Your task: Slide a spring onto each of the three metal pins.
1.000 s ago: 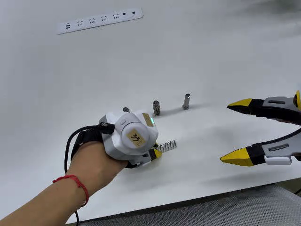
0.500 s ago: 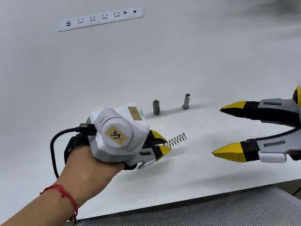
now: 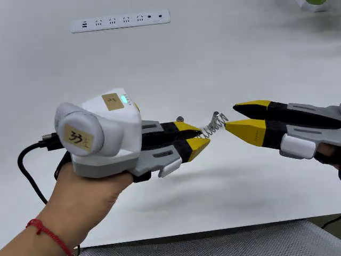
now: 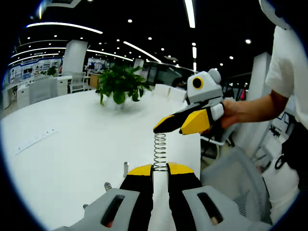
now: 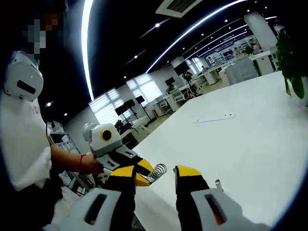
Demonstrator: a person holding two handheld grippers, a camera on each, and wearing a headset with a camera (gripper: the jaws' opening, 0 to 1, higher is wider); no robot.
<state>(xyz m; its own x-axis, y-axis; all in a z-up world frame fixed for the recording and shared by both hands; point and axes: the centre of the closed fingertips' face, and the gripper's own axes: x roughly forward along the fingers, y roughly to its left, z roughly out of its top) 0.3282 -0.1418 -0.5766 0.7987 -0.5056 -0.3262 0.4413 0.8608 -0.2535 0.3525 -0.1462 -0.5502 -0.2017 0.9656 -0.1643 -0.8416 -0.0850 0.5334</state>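
Two grippers meet tip to tip above the white table (image 3: 240,58). Your left gripper (image 3: 196,137), held in your left hand (image 3: 85,197), has its jaws closed on one end of a spring (image 3: 213,126). The spring hangs clear of the table and sticks out to the right. Your right gripper (image 3: 233,118) points in from the right with its jaws parted, and the spring's free end lies at their tips. Whether that end touches the near jaw cannot be told.

In the right gripper view the spring sits in the gap between those parted jaws, closer to the left one. In the left gripper view the spring rises straight from the closed tips toward the right gripper. Three short pins (image 4: 108,186) stand in a row on the table below and to the left, well apart from the spring. In the head view one pin top shows just beyond the left gripper's jaws.

A power strip (image 3: 121,21) lies at the far left of the table. A potted plant (image 4: 120,85) stands on its far part.
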